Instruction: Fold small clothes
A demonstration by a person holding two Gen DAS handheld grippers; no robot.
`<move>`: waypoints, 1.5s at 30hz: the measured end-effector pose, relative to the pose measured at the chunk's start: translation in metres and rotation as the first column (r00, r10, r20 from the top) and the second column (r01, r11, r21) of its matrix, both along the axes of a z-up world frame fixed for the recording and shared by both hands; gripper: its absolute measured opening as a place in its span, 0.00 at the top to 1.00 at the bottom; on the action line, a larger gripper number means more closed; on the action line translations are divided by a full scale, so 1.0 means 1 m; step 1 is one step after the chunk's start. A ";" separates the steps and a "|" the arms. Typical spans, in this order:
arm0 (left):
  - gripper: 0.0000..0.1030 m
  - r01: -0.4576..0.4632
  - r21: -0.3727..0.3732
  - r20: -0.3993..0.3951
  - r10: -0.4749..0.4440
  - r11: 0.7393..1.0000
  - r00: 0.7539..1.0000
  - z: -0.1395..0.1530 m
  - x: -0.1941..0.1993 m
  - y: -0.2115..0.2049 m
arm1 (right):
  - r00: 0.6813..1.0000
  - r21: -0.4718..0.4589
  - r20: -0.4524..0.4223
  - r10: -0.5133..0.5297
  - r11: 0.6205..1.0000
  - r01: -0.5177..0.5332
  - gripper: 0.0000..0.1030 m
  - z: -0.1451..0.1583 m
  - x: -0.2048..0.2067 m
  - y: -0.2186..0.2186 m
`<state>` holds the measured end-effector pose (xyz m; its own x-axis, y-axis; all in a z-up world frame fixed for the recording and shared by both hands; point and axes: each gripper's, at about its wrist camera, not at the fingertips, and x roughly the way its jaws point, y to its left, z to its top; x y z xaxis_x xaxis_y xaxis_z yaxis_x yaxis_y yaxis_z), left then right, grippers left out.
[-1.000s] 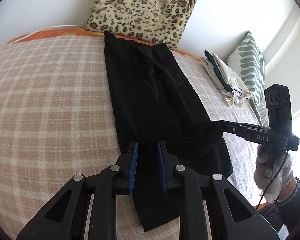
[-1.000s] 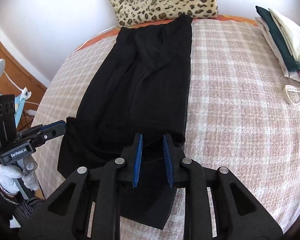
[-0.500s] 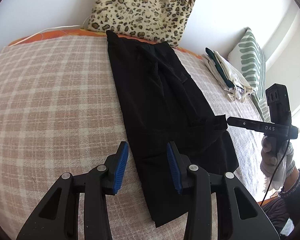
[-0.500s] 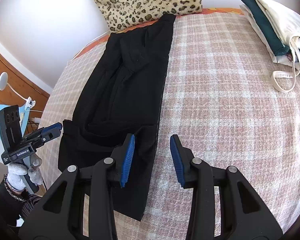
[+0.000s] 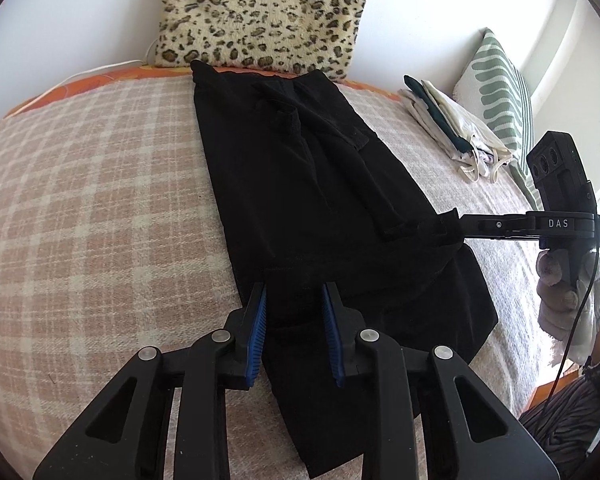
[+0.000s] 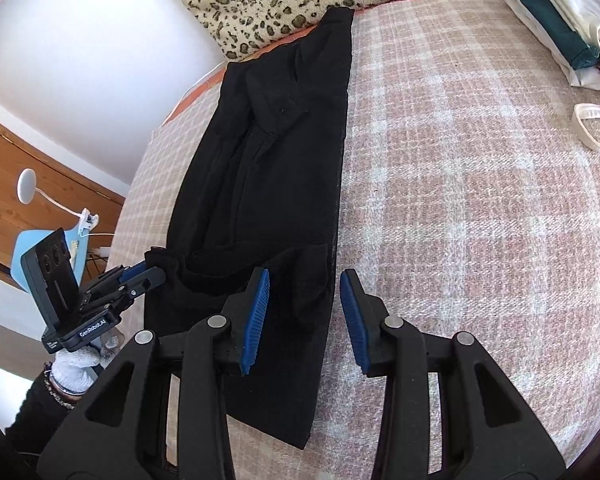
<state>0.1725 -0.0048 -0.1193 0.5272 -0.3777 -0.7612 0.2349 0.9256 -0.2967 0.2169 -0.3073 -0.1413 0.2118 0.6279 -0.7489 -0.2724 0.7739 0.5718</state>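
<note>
A black garment (image 5: 308, 184) lies lengthwise on the plaid blanket, also in the right wrist view (image 6: 276, 152). Its near end is doubled over loosely. My left gripper (image 5: 294, 304) is open, its blue pads astride the garment's near left edge. My right gripper (image 6: 304, 292) is open, its pads astride the garment's near right edge, with nothing held between them. Each gripper shows in the other's view: the right one (image 5: 460, 226) touches the garment's right edge, the left one (image 6: 148, 274) touches its left edge.
The pink plaid blanket (image 5: 92, 208) covers the bed. A leopard-print cushion (image 5: 260, 12) stands at the far end against the white wall. A stack of folded clothes (image 5: 448, 124) and a green-striped pillow (image 5: 496, 88) lie to the right. A wooden cabinet and white lamp (image 6: 28, 188) stand left.
Both grippers opened over the last second, letting go of the garment's near hem. The left gripper then moved right, back over the garment's edge. The right gripper's view shifted further right.
</note>
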 end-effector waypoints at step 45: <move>0.68 -0.084 0.071 0.099 0.077 0.994 0.992 0.031 0.001 0.023 | 0.990 -0.175 0.140 -0.035 0.983 0.059 0.90 0.023 -0.001 0.006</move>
<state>0.1737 0.0182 -0.0882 0.6258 -0.2751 -0.7298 0.1826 0.9614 -0.2058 0.2162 -0.3008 -0.1179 0.3449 0.4738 -0.8103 -0.2988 0.8738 0.3837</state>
